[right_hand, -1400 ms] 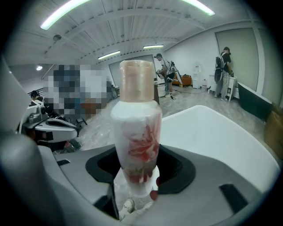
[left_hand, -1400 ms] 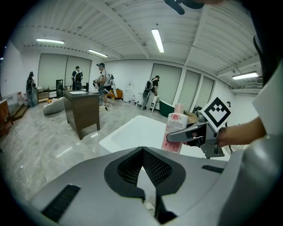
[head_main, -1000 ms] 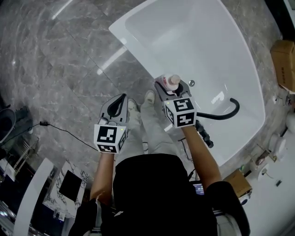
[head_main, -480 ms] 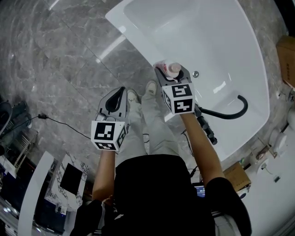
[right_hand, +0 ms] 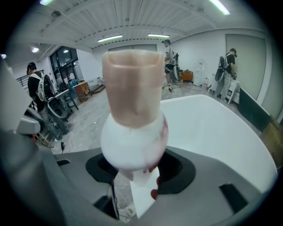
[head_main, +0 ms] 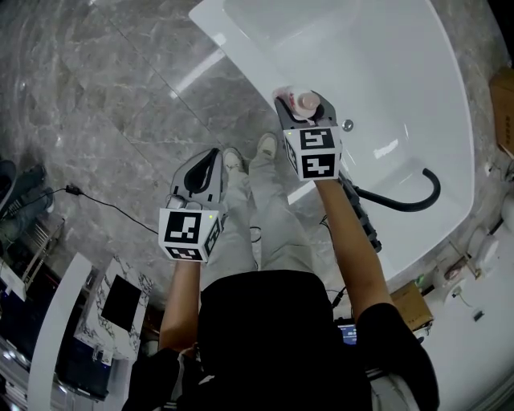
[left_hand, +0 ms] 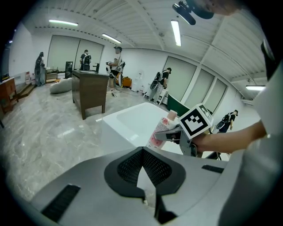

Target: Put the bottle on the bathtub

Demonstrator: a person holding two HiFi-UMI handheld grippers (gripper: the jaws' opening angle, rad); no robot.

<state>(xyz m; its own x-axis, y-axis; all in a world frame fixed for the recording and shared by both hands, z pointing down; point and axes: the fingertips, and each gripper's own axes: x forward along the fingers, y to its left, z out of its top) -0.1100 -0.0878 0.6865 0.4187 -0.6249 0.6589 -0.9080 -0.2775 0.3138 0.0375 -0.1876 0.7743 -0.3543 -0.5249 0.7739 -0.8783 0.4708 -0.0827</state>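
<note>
While the right gripper (head_main: 301, 104) clamps the bottle (head_main: 306, 99) over the bathtub (head_main: 233, 36) rim, transport looks nearly done; next, lower it onto the ledge beneath. Left gripper (head_main: 202, 170): closed, empty.

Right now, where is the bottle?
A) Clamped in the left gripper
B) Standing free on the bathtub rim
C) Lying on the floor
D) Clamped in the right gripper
D: the right gripper is shut on the bottle by the rim of the bathtub, while the left gripper is shut with nothing in it.
</note>
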